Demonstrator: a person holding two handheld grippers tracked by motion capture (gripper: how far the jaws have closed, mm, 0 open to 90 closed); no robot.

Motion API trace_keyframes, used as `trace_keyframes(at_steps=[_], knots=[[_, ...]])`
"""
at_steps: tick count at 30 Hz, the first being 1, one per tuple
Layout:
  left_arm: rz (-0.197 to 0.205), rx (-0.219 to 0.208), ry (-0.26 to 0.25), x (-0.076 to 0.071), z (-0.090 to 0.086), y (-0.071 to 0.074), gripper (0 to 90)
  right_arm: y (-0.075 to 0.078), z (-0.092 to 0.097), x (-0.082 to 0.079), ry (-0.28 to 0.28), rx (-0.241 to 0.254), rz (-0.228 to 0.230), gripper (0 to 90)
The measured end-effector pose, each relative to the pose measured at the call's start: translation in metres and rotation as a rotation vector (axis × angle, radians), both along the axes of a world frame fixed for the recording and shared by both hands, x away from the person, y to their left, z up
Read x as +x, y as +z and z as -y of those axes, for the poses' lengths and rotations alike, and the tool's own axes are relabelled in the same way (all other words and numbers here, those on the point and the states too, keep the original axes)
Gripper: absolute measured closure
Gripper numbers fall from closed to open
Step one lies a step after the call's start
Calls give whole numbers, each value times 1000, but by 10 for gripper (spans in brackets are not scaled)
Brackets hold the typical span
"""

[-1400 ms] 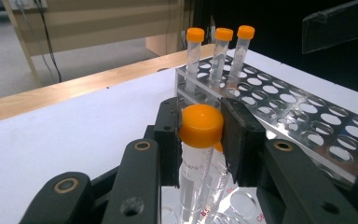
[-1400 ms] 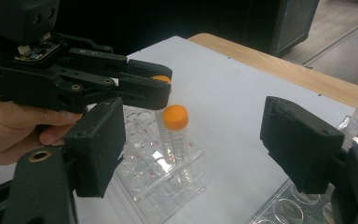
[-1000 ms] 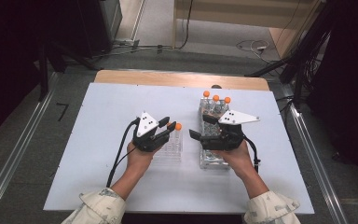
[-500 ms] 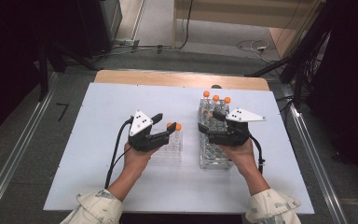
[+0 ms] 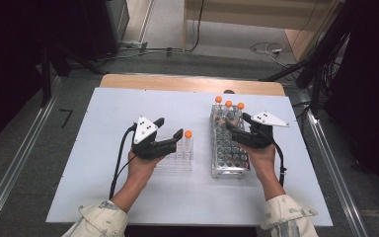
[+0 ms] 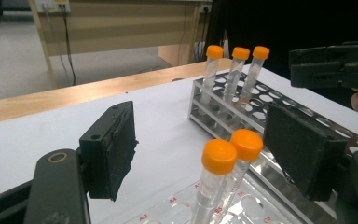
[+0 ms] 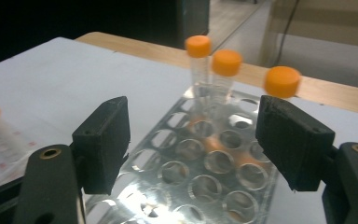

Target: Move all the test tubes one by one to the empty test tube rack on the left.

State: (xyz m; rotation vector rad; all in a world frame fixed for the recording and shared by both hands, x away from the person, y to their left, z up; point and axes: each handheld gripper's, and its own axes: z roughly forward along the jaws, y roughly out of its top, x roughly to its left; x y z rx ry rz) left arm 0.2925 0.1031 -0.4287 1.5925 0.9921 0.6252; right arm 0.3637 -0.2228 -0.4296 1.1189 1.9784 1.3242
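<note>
Two orange-capped clear tubes (image 6: 223, 172) stand in the clear plastic rack (image 5: 177, 160); the left gripper (image 5: 170, 133) has just been opening, releasing them. Three orange-capped tubes (image 5: 228, 104) remain in the metal rack (image 5: 229, 158) near the worktop's far edge, the right gripper (image 5: 237, 123), jaws apart and empty, nearing them.

A white tabletop (image 5: 128, 103), with a wooden strip along its far edge, carries two racks. A clear plastic rack (image 5: 177, 160) sits left of centre, apparently flat on the surface. A metal tube rack (image 5: 229, 158) stands just right of it, lengthwise.

Three tubes (image 5: 228, 109) stand at the far end of the metal rack (image 5: 228, 157), right of the clear rack (image 5: 176, 161).
</note>
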Motion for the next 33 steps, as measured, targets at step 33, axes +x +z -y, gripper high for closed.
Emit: trace_keyframes(at_steps=[33], knots=[[-11, -7, 1, 1, -3, -2, 264, -36, 7, 45, -141, -40, 21, 593]])
